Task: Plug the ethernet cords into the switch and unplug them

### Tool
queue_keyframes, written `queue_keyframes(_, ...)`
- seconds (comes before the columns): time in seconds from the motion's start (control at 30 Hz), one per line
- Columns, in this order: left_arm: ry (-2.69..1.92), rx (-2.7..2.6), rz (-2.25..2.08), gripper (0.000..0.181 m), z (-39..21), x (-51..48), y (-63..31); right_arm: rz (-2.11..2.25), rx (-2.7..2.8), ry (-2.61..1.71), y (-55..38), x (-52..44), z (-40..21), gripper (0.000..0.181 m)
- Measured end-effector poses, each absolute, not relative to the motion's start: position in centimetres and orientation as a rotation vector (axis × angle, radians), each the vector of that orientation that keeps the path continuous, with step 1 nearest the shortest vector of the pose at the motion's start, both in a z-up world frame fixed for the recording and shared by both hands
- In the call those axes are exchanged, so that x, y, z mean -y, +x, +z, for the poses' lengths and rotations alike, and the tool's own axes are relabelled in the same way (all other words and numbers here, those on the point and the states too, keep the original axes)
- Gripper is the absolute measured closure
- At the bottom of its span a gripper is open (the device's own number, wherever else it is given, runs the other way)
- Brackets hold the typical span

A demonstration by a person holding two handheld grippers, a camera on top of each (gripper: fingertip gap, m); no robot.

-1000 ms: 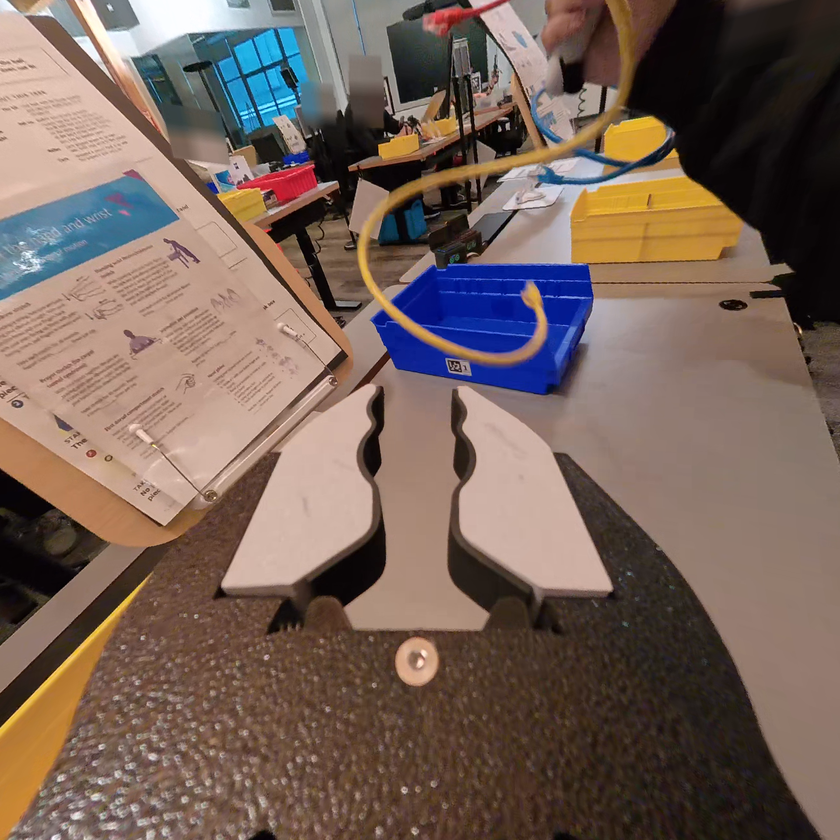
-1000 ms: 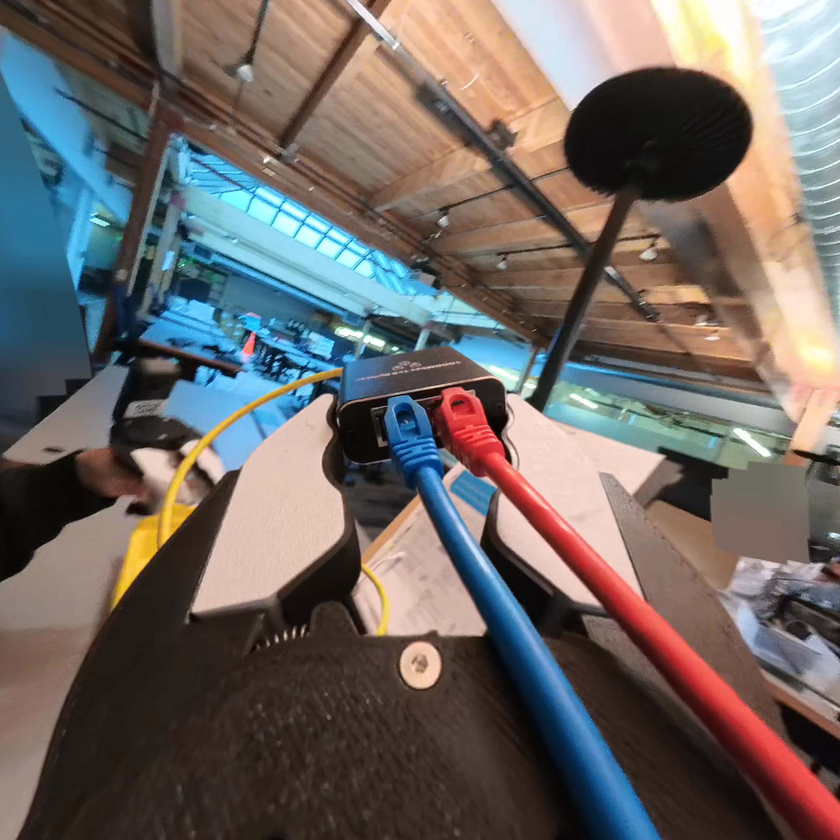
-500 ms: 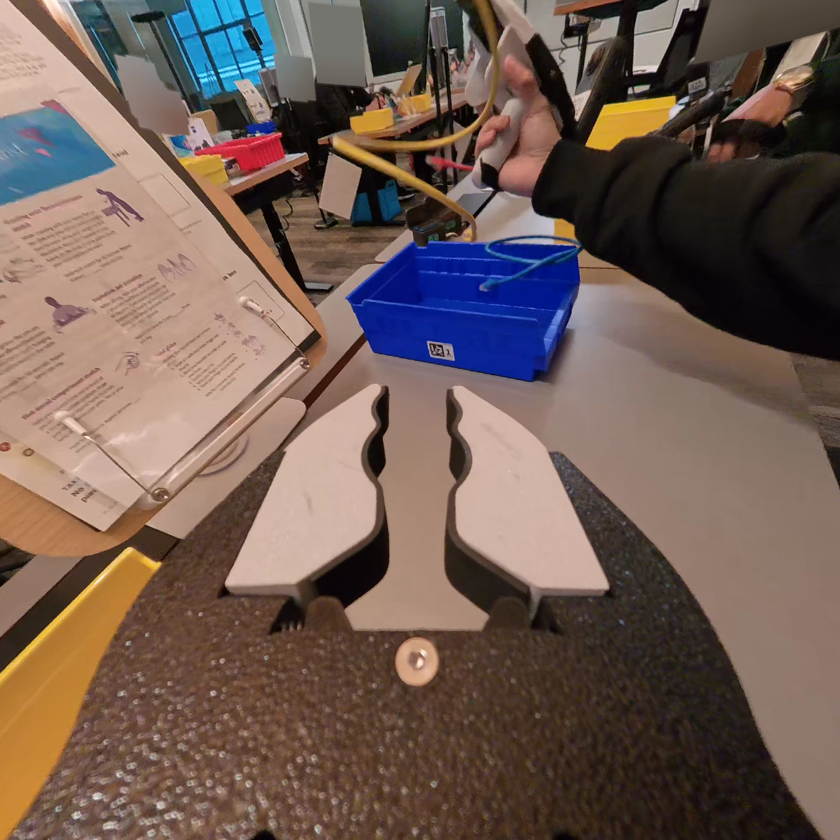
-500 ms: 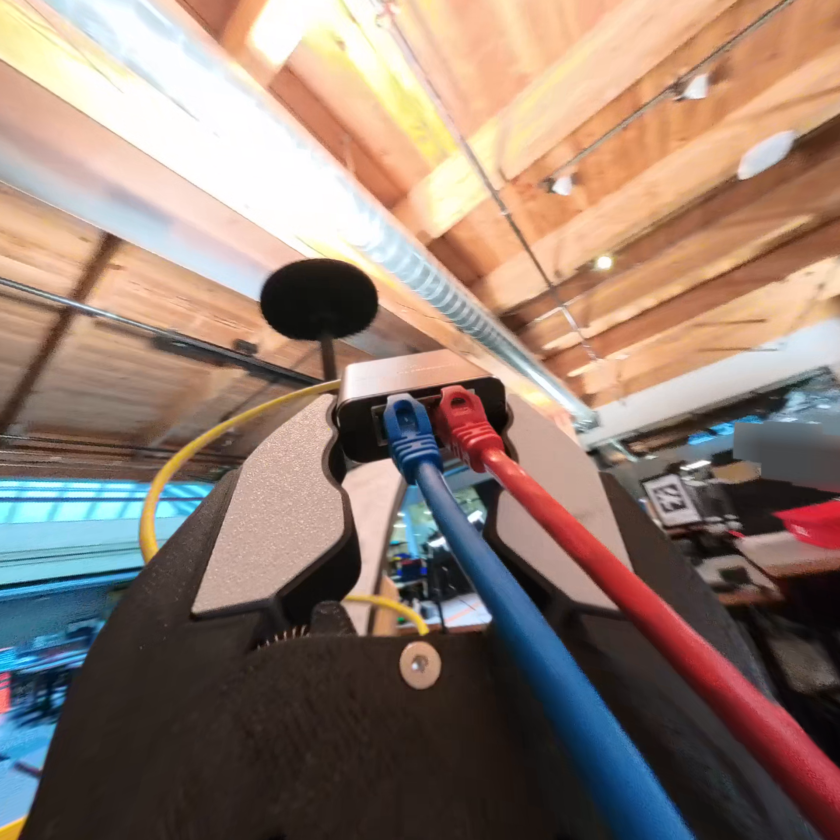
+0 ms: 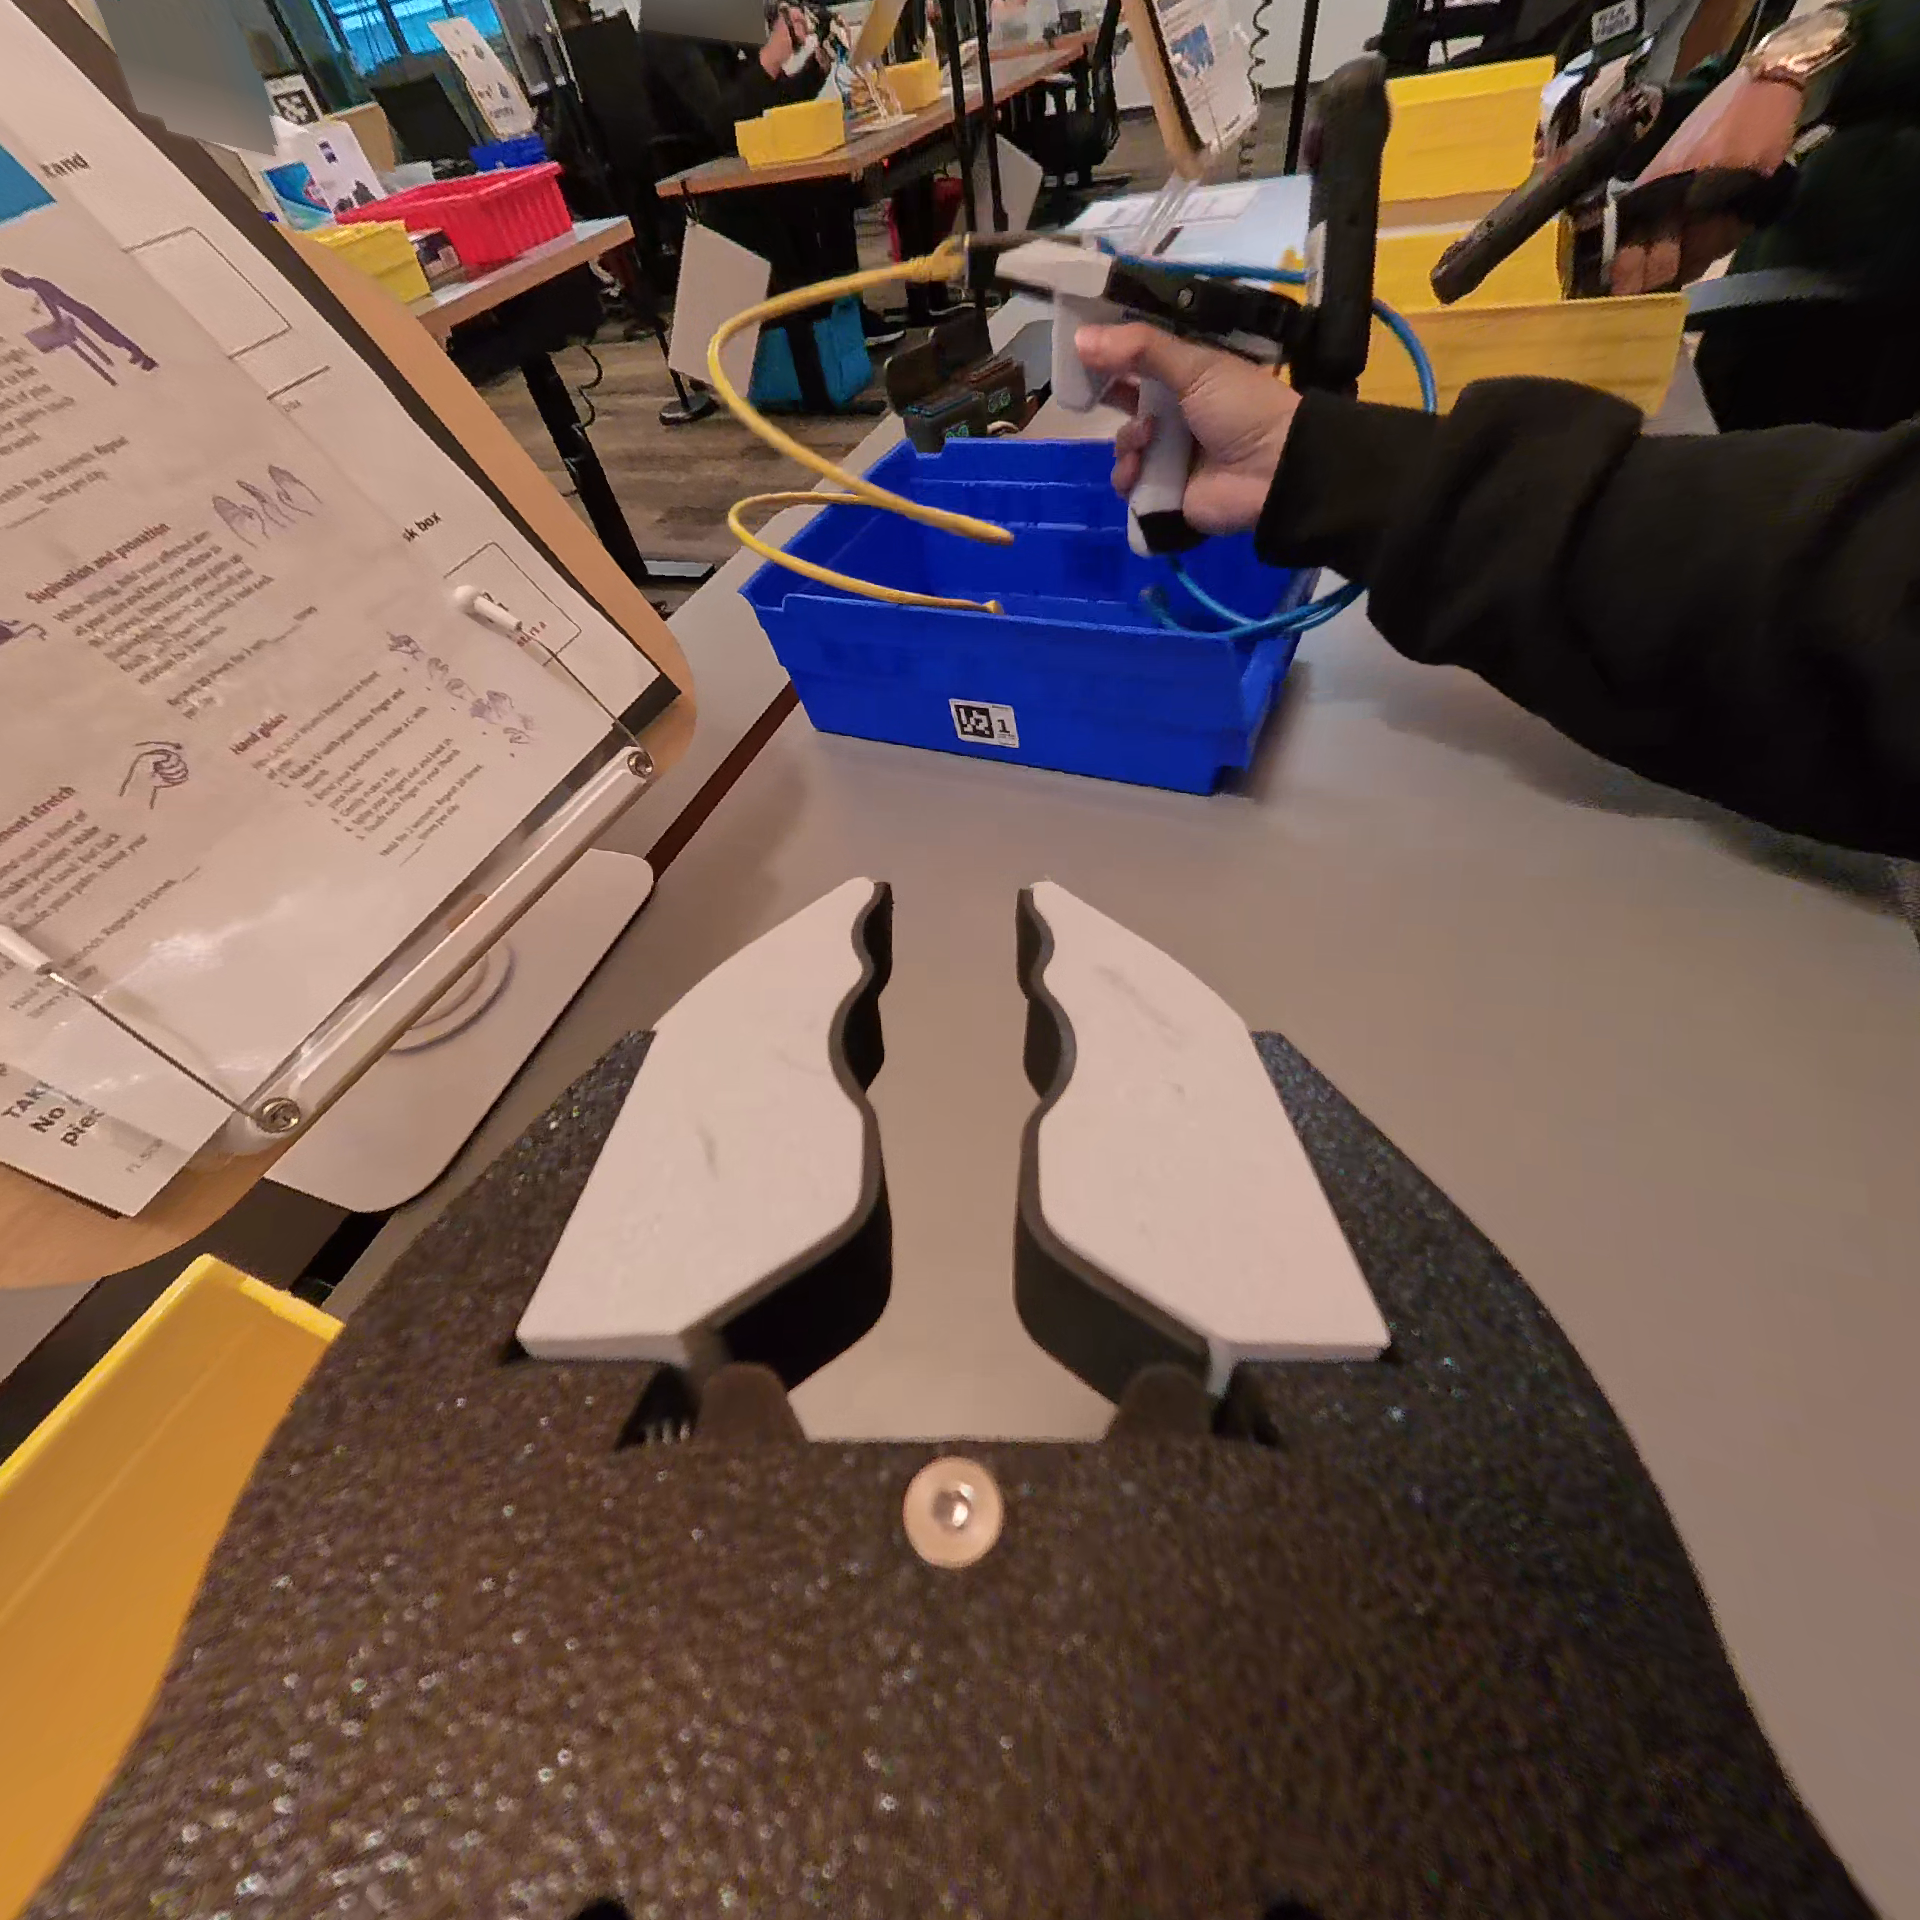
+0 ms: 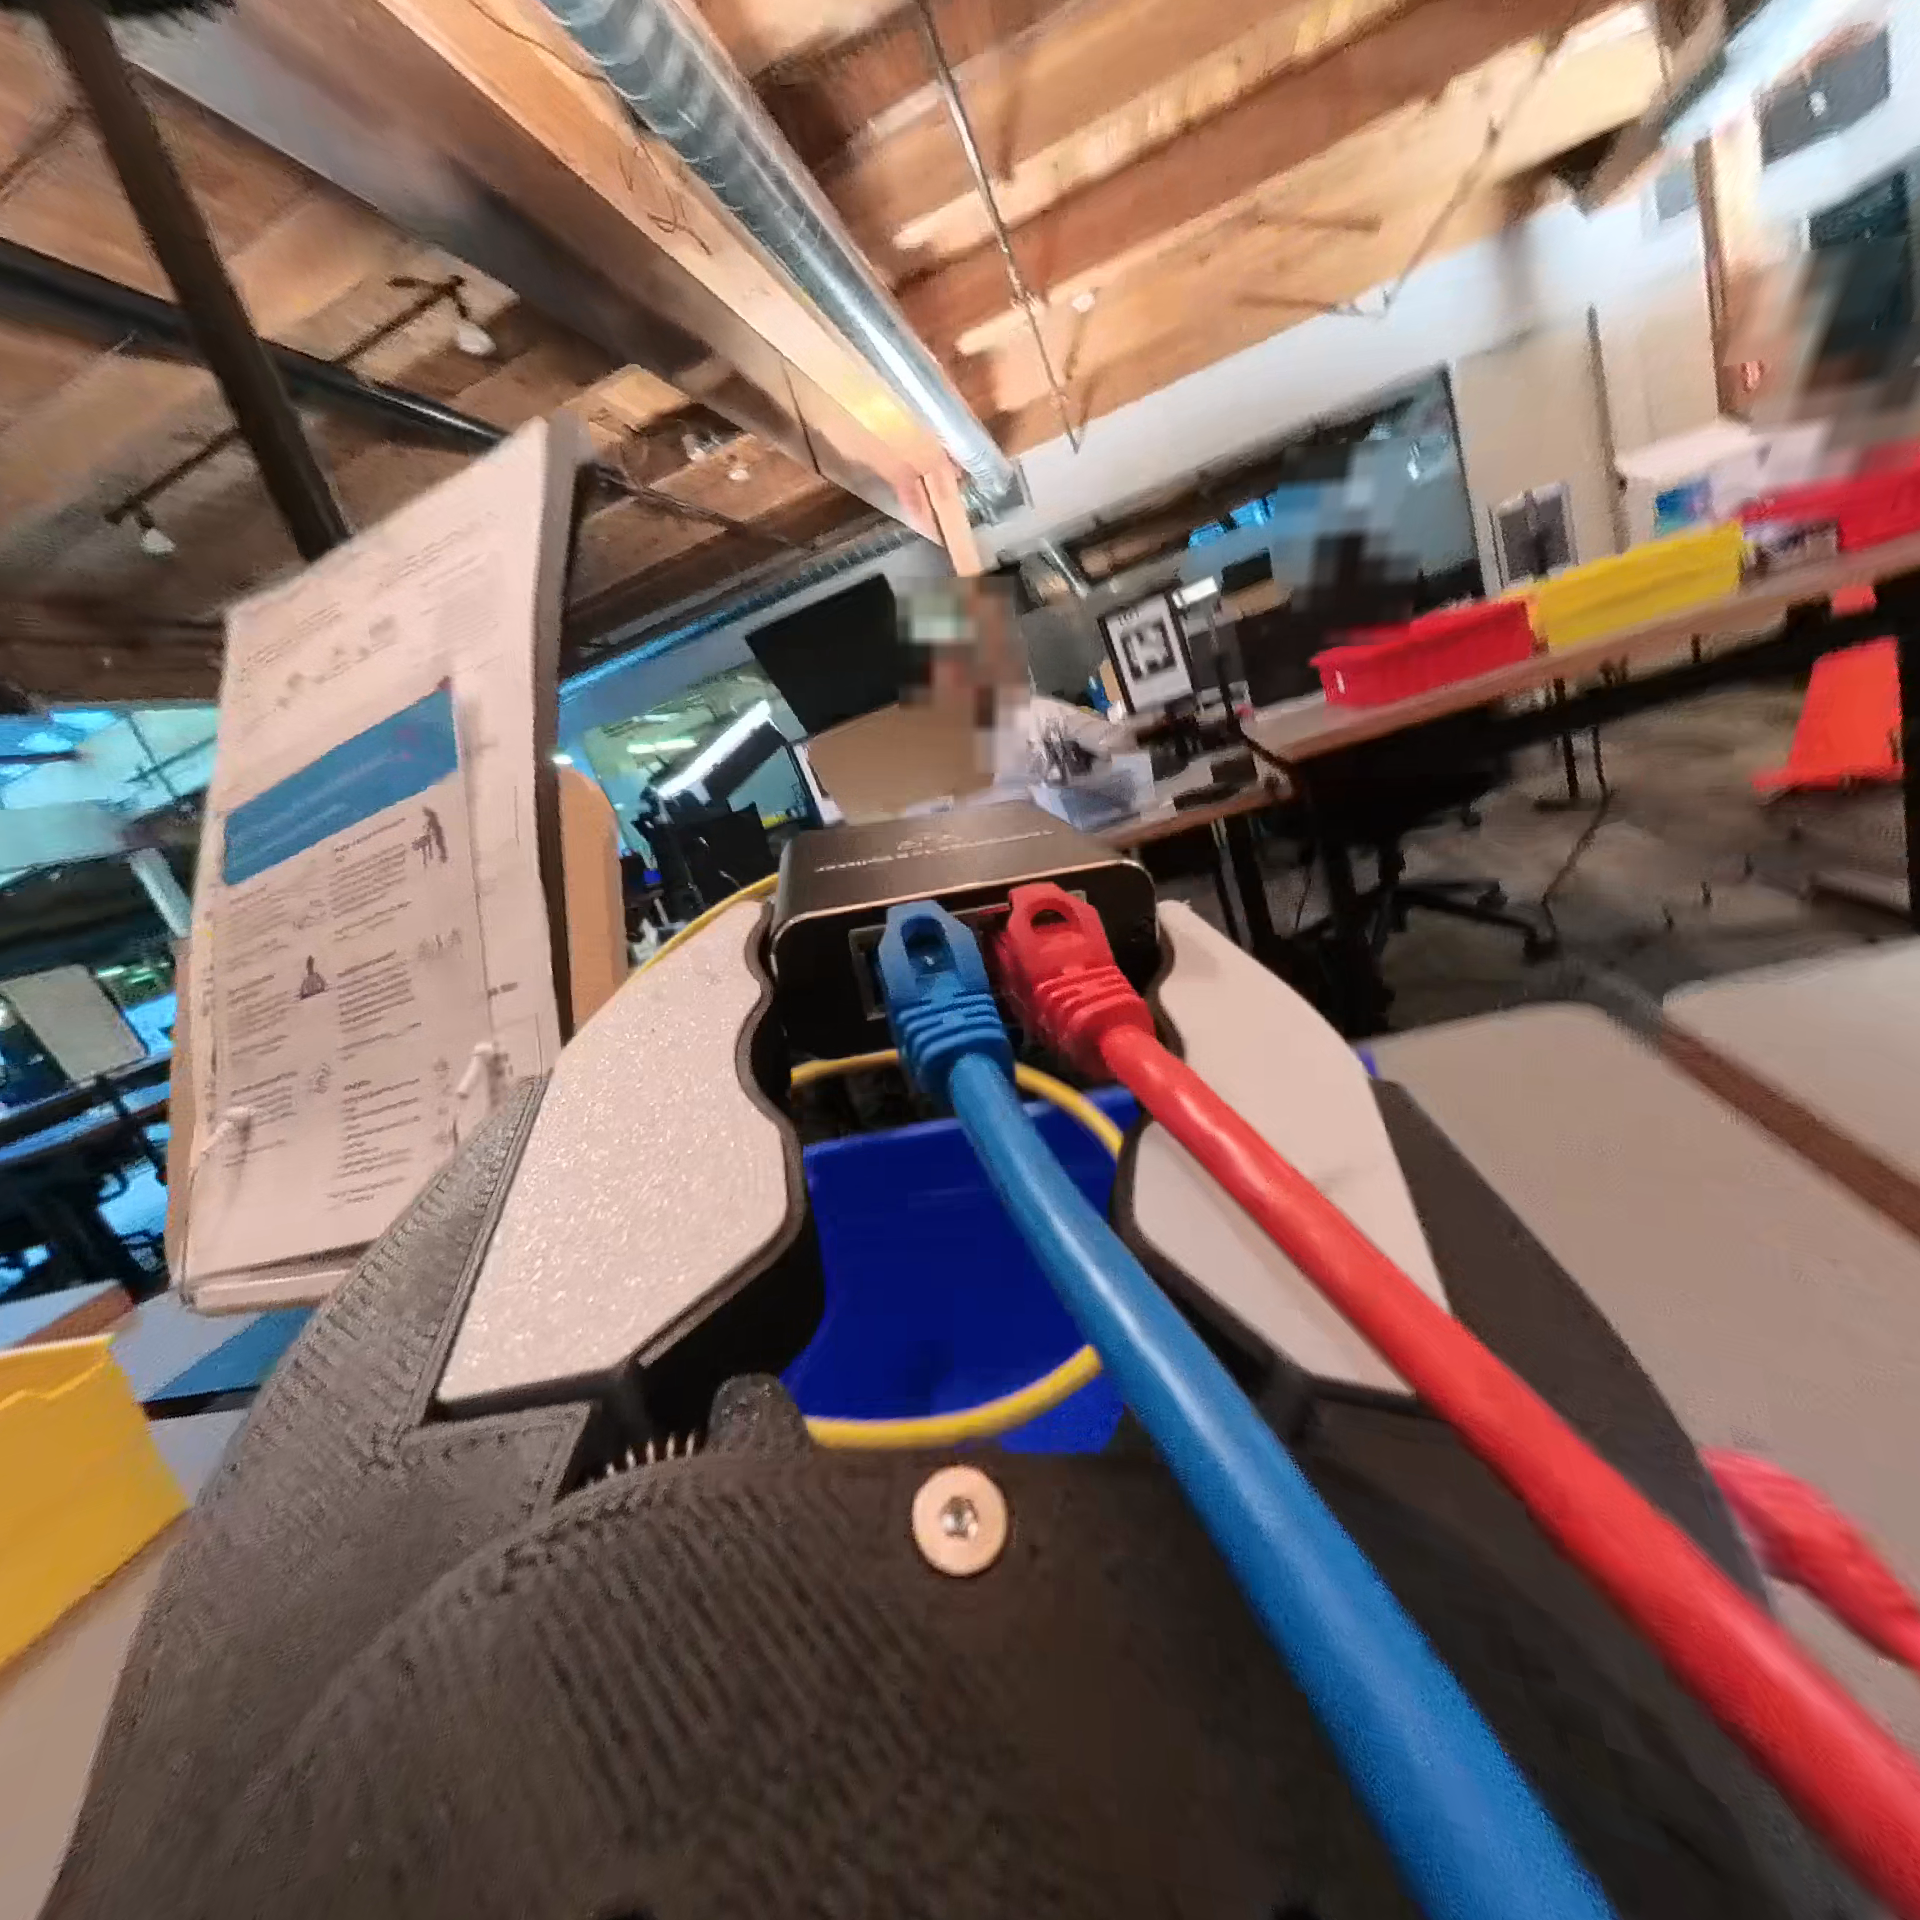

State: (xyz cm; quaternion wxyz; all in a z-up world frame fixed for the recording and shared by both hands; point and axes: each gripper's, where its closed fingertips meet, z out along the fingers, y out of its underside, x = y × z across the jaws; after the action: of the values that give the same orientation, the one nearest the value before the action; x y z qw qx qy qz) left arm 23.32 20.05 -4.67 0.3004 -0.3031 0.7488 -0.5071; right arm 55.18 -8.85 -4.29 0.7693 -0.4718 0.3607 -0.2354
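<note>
My right gripper [image 6: 961, 925] is shut on a black switch [image 6: 935, 857], held in the air above a blue bin [image 6: 914, 1247]. A blue cord [image 6: 940, 997] and a red cord [image 6: 1070, 977] are plugged into the ports facing the camera. A yellow cord [image 6: 935, 1425] loops from the switch's far side down over the bin. In the left wrist view a hand holds that gripper [image 5: 1174, 291] over the blue bin [image 5: 1018, 665], with the yellow cord [image 5: 717, 358] and blue cord [image 5: 1273, 620] hanging into it. My left gripper [image 5: 951, 904] is open and empty, low over the grey table [image 5: 1455, 1039].
A stand with a printed instruction sheet [image 5: 260, 623] leans at the table's left edge and also shows in the right wrist view [image 6: 353, 935]. A yellow bin [image 5: 104, 1507] sits at my near left. More yellow bins [image 5: 1507, 312] stand behind the blue bin.
My right gripper, still shut on the switch, has swung down from pointing at the ceiling to nearly level above the blue bin. The hanging cords now droop into the bin. My left gripper stays open.
</note>
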Motion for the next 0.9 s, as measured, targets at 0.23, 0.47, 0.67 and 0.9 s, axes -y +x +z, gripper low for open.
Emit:
queue_keyframes(0.23,-0.814,-2.009,-1.366,0.159,-5.2,-19.9,23.4,-0.350,-1.160,-1.242,55.6,5.4,-12.4,0.116)
queue_keyframes(0.47,-0.753,-2.049,-1.358,0.158,-4.8,-19.2,22.5,0.350,-1.515,-1.309,50.7,1.2,-17.1,0.084)
queue_keyframes(0.67,-0.703,-2.029,-1.381,0.158,-3.4,-18.8,21.5,0.387,-1.412,-1.676,45.2,0.8,-16.5,0.093)
queue_keyframes(0.9,-0.646,-2.019,-1.385,0.157,-2.4,-18.3,20.5,0.092,-1.031,-2.207,40.9,3.6,-9.9,0.109)
